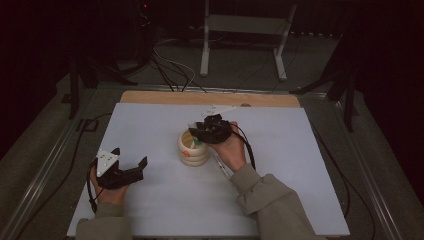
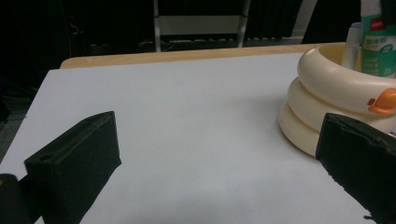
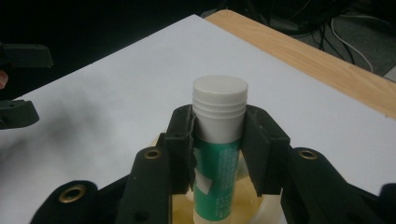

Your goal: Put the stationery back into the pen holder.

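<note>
A cream ringed holder (image 1: 194, 149) with an orange duck-bill detail stands at the middle of the white board. My right gripper (image 1: 200, 132) hovers over its mouth, shut on an upright glue stick (image 3: 219, 100) that has a white cap and a green label. The pads (image 3: 183, 135) press on the stick just below the cap, and its lower end reaches down into the holder (image 3: 261, 210). To the left, my left gripper (image 1: 131, 156) rests low on the board, open and with nothing between its jaws. From the left gripper (image 2: 217, 163) view, the holder (image 2: 327, 84) holds the glue stick (image 2: 379, 46) and a white pen (image 2: 351, 44).
The white board (image 1: 150, 200) lies on a wooden table whose far edge (image 1: 210, 97) shows beyond it. A thin pale stick-like object (image 1: 220, 164) lies by the right hand. Cables and a white stand (image 1: 245, 30) sit on the floor behind.
</note>
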Motion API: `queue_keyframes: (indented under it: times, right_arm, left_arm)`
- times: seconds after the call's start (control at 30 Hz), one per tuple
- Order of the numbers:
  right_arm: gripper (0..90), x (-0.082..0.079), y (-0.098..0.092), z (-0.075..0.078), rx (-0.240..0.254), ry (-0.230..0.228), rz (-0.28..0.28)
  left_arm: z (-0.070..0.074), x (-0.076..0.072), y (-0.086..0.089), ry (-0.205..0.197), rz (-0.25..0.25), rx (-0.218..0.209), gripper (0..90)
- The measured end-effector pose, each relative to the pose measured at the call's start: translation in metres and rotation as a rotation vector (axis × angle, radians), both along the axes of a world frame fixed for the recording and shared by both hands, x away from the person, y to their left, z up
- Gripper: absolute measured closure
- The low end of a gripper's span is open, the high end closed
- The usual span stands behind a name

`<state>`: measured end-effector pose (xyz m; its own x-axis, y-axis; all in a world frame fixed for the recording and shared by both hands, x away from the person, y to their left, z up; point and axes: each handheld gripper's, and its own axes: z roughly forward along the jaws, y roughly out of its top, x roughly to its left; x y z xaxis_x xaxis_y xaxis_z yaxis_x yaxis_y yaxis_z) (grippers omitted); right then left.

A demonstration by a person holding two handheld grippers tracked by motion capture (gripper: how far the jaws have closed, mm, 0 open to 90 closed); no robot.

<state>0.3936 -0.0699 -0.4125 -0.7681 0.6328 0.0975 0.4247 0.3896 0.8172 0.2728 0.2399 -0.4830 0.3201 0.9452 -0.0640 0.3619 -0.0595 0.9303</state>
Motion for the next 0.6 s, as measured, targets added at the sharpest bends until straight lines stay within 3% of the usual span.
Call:
queue_keyframes:
  times: [0.6]
  right_arm:
    - [65.0, 0.003, -0.003, -0.019, -0.003, 0.046, -0.010]
  left_arm:
    - [-0.001, 0.001, 0.000, 0.003, -0.002, 0.001, 0.4]
